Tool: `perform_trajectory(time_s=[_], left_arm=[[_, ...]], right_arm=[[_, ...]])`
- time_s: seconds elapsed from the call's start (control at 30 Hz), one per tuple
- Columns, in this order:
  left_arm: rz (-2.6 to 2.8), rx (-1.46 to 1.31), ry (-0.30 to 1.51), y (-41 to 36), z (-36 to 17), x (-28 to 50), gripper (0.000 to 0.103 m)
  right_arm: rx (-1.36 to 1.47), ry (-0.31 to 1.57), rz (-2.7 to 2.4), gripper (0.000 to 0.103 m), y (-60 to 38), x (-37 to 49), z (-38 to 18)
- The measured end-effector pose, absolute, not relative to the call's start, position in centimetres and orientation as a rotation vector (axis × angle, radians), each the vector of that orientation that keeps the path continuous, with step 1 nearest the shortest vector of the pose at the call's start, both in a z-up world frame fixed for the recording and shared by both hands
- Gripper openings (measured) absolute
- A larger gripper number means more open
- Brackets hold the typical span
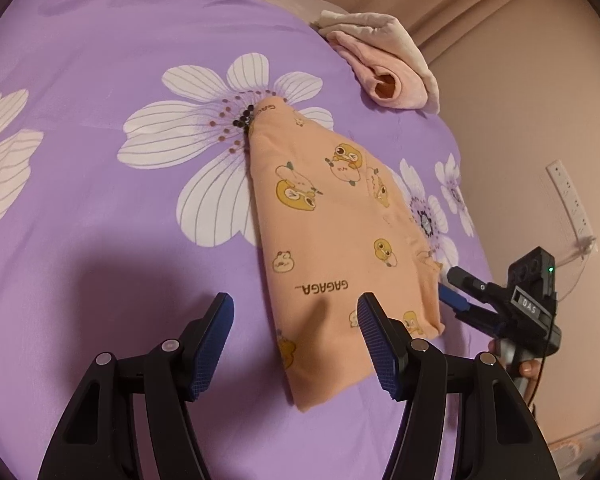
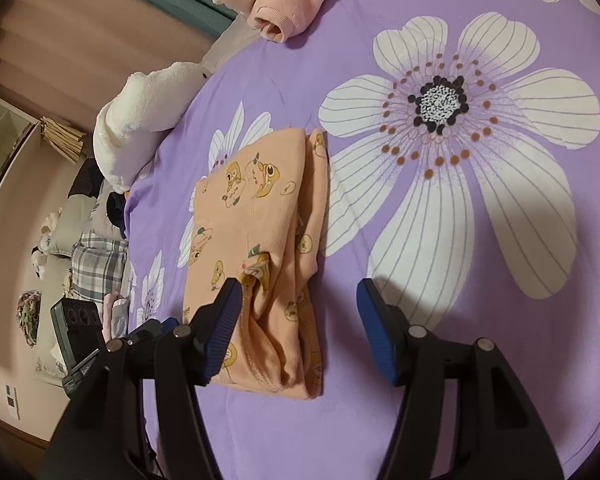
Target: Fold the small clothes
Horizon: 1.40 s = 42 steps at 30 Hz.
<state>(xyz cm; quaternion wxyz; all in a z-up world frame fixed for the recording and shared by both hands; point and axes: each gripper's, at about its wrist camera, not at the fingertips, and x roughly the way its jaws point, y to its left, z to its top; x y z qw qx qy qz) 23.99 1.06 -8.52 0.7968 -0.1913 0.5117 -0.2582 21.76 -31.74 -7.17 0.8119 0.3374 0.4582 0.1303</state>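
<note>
Purple flowered bed [image 1: 100,60] carries our folded orange garment [image 1: 332,216], left tool [image 1: 296,336] and right tool [image 2: 298,328] both spread, gripping nothing, likely letting the fold settle.

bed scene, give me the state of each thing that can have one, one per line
orange duck-print garment: folded, lying flat on the bedsheet, not held
left tool: open, nothing pinched
right tool: open, garment edge between its fingers, pads not pressing
pink garment: folded, near the bed edge
purple flowered bedsheet: spread smooth
</note>
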Motion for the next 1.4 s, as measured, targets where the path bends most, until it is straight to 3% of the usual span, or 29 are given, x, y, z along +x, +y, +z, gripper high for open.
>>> perform_trajectory(time_s=[0.83,1.07,1.4], left_arm=[[-0.549,-0.368,1.113,0.0,-9.0,25.0,0.062],[-0.542,-0.378,1.124,0.1,-9.1,25.5,0.062],[-0.541,-0.370,1.111,-0.2,-8.8,25.7,0.062]], right_arm=[[0.706,0.963,0.290,0.063,-31.2,23.1,-7.0],[0.708,0.954,0.276,0.072,-31.5,23.3,-6.7],[0.706,0.902,0.282,0.073,-31.2,23.6,-5.7]])
